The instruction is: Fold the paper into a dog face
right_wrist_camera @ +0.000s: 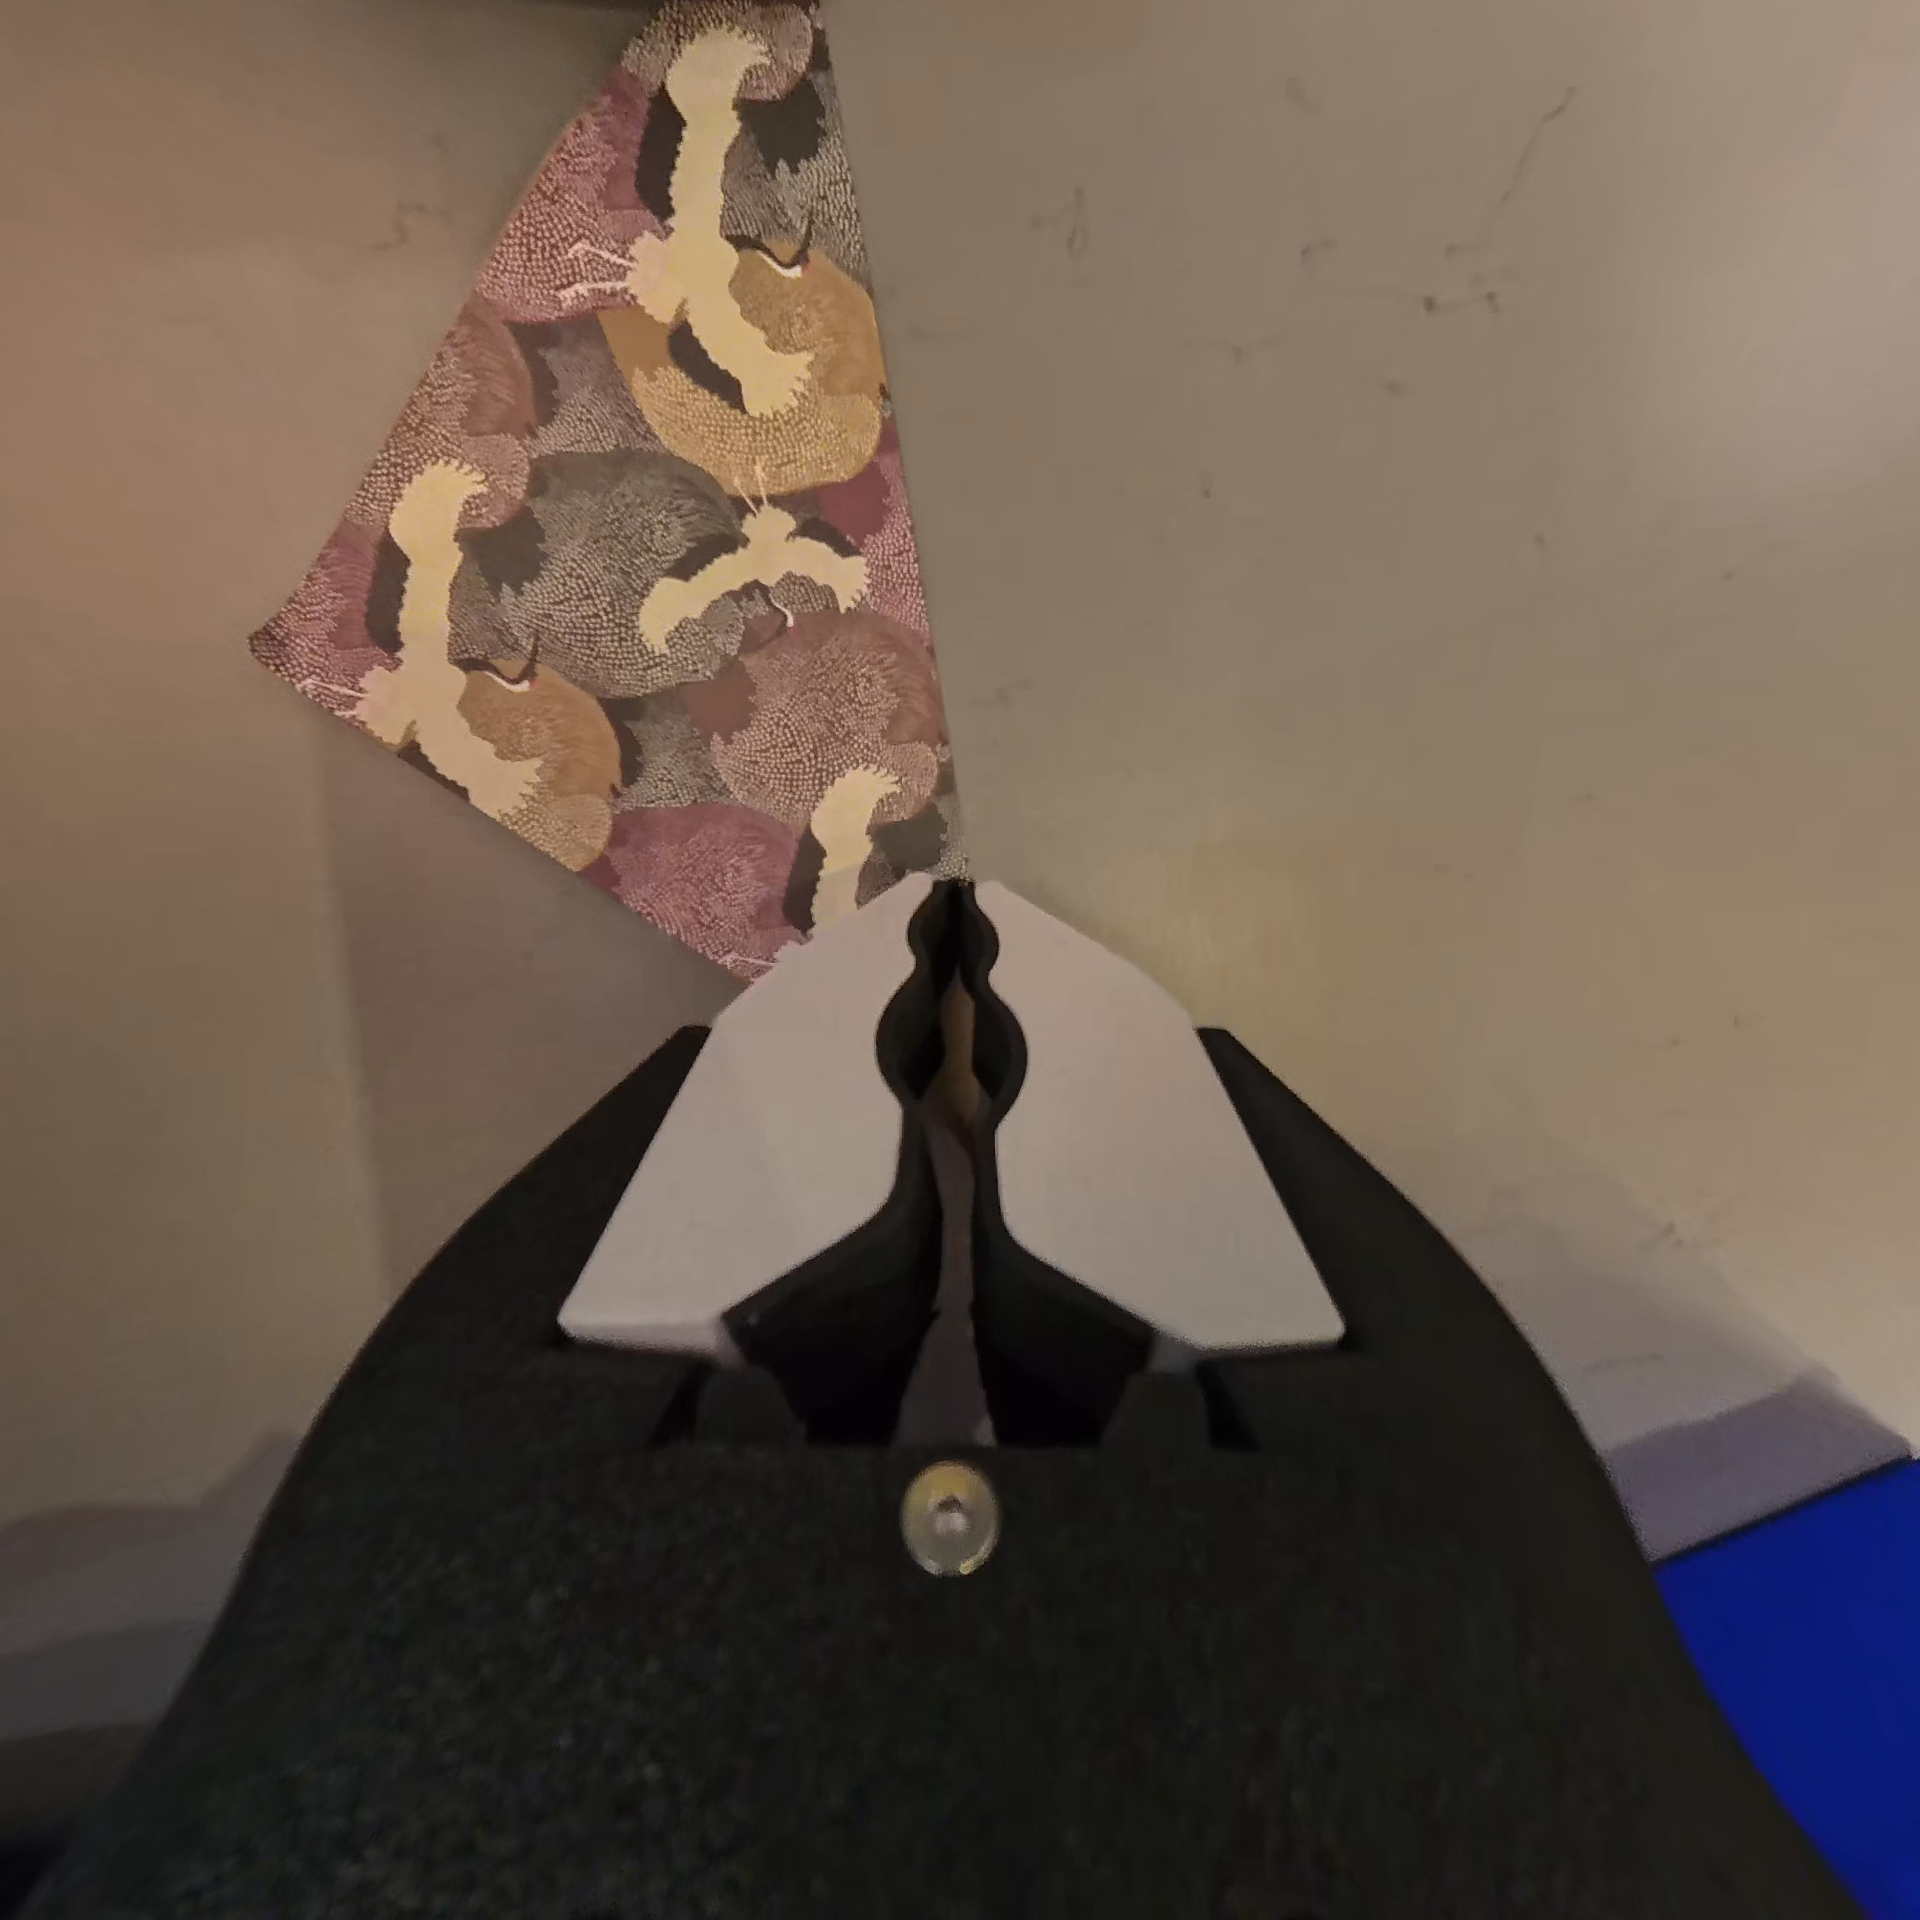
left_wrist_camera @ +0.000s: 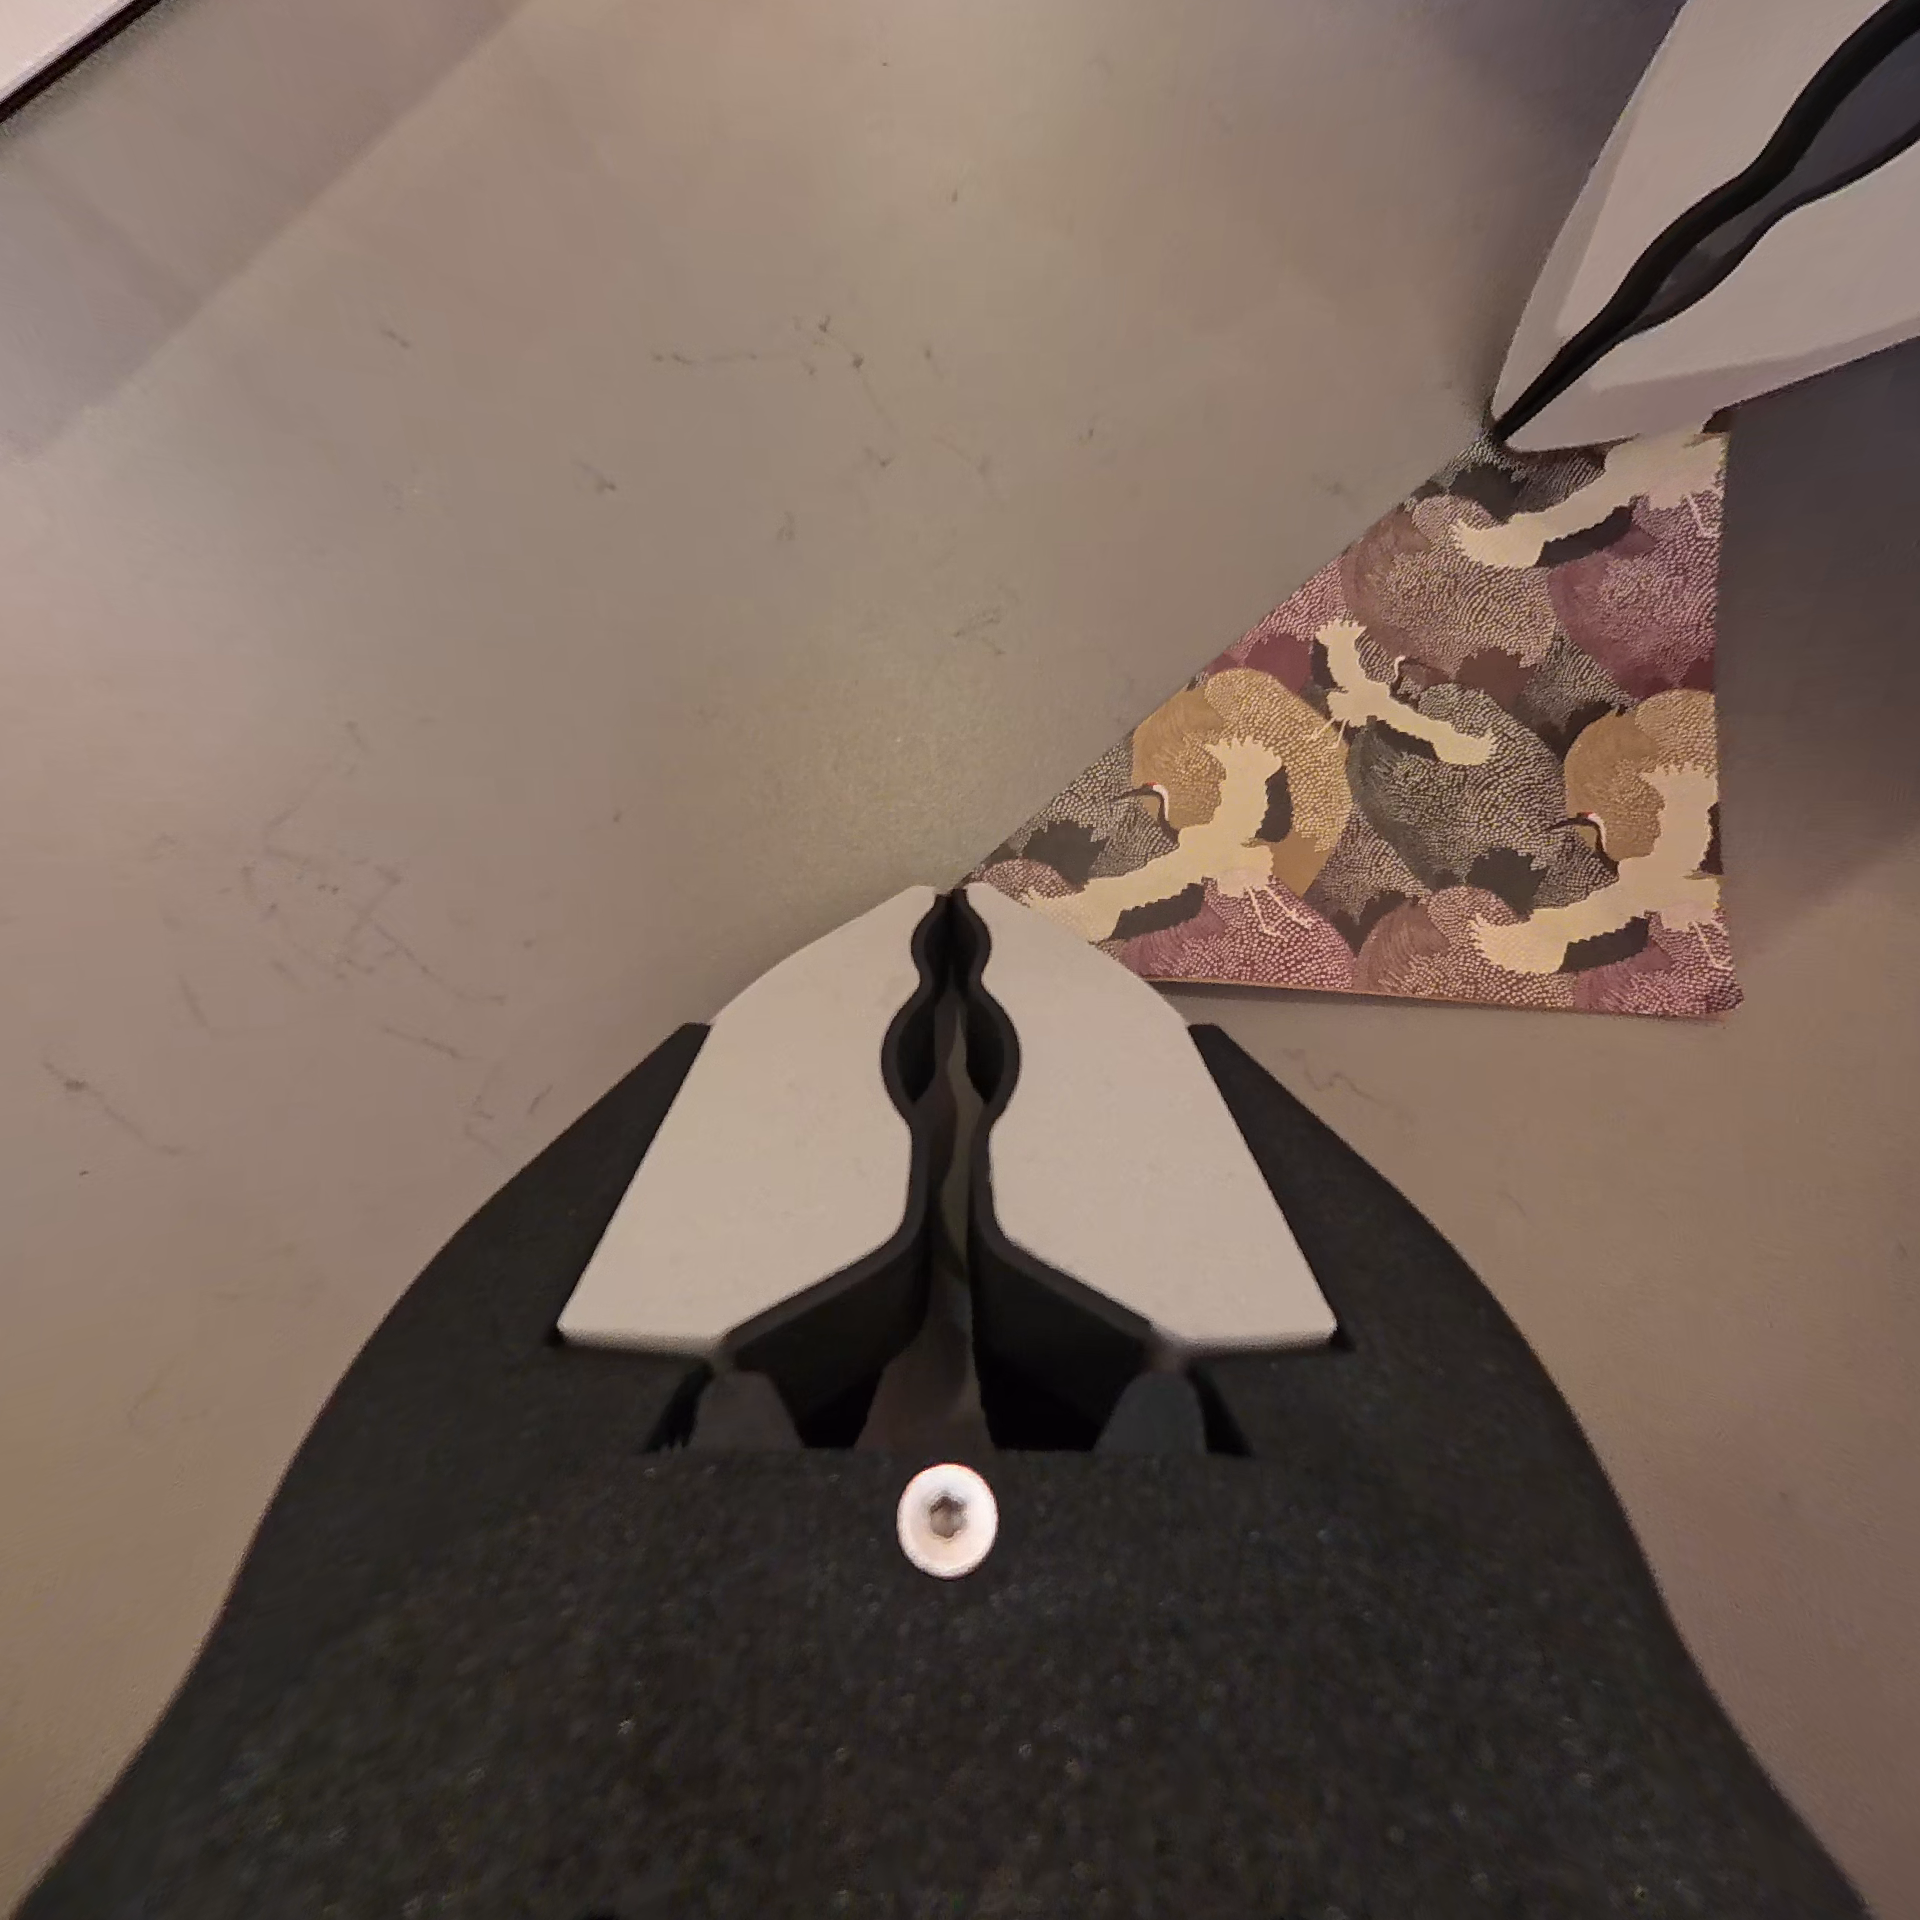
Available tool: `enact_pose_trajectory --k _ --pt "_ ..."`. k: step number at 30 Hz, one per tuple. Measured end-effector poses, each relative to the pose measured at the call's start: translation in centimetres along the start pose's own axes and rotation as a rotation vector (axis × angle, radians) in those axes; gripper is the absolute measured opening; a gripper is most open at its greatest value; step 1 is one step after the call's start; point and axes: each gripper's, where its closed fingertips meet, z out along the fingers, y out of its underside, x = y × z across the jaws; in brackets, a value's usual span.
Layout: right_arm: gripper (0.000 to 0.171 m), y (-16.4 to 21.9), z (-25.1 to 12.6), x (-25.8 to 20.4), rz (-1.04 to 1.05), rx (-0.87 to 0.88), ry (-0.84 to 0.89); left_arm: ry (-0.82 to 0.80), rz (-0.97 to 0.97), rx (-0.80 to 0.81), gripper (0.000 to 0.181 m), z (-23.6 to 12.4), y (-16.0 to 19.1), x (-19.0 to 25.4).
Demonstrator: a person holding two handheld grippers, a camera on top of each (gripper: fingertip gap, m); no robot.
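Two pairs of jaws, both drawn together, and each meets a sharp tip of the same folded sheet. My left gripper (left_wrist_camera: 953, 902) has its jaws closed with only a hairline slit between them; its tips sit at the near corner of the patterned paper triangle (left_wrist_camera: 1455, 769), touching or just beside it, and I cannot tell whether any paper is actually nipped. My right gripper (right_wrist_camera: 956, 894) is likewise closed at the opposite sharp corner, and in its own view a pale sliver shows between the pads, so I judge it is clamped on that tip, though not with certainty.

The paper, printed with cranes on plum, gold and grey scallops, lies flat on the scuffed grey worktop (left_wrist_camera: 623, 520), already a triangle with its long edge running between my two grippers. In the right wrist view a blue object (right_wrist_camera: 1808, 1621) shows at the lower right edge.

I take this as the ear stage: the diagonal fold is made and the two outer points must come down. That calls for lifting one tip, swinging it over toward the third corner, and pressing a crease while the other side stays pinned.
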Motion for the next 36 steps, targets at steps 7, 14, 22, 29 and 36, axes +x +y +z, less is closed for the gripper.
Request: enact_pose_trajectory --k 7,14,22,29,36 --pt "0.0 1.0 -0.4 0.3 0.043 -0.033 0.021 0.001 0.0 0.0 0.0 0.0 0.0 0.0" --pt "0.0 1.6 -0.7 0.4 0.07 -0.102 0.043 -0.003 0.004 -0.004 0.0 0.0 0.0 0.0" --pt "0.0 2.2 -1.0 0.5 0.085 -0.161 0.059 -0.003 0.002 -0.002 0.0 0.0 0.0 0.0" --pt "0.0 3.3 -1.5 0.5 0.092 -0.22 0.072 -0.001 0.001 -0.002 0.0 0.0 0.0 0.0" --pt "0.0 5.6 -2.6 1.3 0.104 -0.346 0.119 -0.002 0.002 -0.002 0.0 0.0 0.0 0.0"
